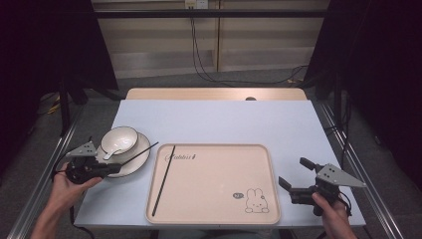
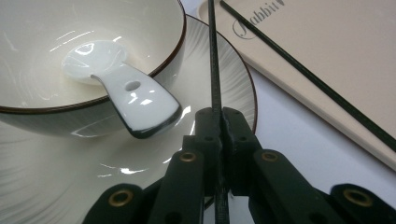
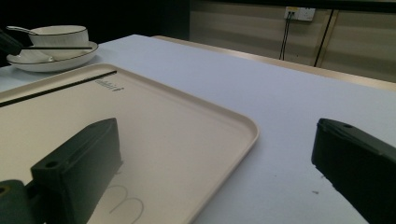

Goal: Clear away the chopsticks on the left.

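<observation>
The left gripper (image 2: 218,116) is clamped tight on one black chopstick (image 1: 137,151) above the plate (image 1: 142,158) at the table's left, and the right gripper (image 1: 294,175) hovers wide open and empty off the tray's (image 1: 219,199) right edge. The second chopstick (image 1: 164,180) lies along the tray's left side; the rest of the tray is bare. Two chopsticks, one bowl (image 1: 119,140), one white spoon (image 2: 121,91) in it, one plate, one tray.

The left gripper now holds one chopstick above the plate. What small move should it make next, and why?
Probably lift the held chopstick slightly and carry it toward the tray. The left gripper is shut on it over the plate, the other chopstick already lies in the tray, and the right gripper waits open beside the tray.
</observation>
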Action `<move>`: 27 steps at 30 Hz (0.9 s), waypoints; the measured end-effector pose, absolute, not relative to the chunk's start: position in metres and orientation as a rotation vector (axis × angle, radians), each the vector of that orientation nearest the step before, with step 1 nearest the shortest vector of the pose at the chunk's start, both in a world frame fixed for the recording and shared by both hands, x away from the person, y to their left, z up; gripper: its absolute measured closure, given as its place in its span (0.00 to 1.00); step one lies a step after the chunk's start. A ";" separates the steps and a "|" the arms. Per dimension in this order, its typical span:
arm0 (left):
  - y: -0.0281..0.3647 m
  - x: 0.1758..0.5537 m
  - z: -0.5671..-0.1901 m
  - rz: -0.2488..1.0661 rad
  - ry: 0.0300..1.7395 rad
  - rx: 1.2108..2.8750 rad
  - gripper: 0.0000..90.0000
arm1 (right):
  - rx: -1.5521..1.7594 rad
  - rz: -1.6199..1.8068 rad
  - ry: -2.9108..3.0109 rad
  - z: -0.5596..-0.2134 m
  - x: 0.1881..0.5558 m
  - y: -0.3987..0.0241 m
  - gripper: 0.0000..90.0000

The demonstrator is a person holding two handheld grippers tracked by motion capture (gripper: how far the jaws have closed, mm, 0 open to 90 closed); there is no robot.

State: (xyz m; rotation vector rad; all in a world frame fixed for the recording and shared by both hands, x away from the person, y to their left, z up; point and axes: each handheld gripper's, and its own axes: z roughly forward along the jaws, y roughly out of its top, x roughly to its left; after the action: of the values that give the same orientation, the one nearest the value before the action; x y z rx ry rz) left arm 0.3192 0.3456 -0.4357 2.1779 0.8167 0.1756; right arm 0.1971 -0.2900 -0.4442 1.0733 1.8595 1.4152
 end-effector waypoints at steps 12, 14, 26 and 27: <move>0.355 0.298 -0.429 0.174 0.919 2.091 0.95 | 1.070 1.418 1.862 -0.444 0.197 -0.290 0.01; 0.355 0.293 -0.429 0.166 0.939 2.069 0.95 | 1.066 1.420 1.864 -0.444 0.197 -0.290 0.01; 0.342 0.267 -0.423 0.158 1.032 1.960 0.95 | 1.069 1.424 1.861 -0.444 0.197 -0.290 0.01; 0.339 0.265 -0.422 0.161 1.041 1.955 0.95 | 1.068 1.425 1.861 -0.444 0.197 -0.290 0.01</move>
State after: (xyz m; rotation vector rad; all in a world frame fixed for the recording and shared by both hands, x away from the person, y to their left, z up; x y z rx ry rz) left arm 0.2647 0.3388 -0.4216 1.9554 1.0413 0.1606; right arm 0.1966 -0.2901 -0.4439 1.0675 1.8608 1.4248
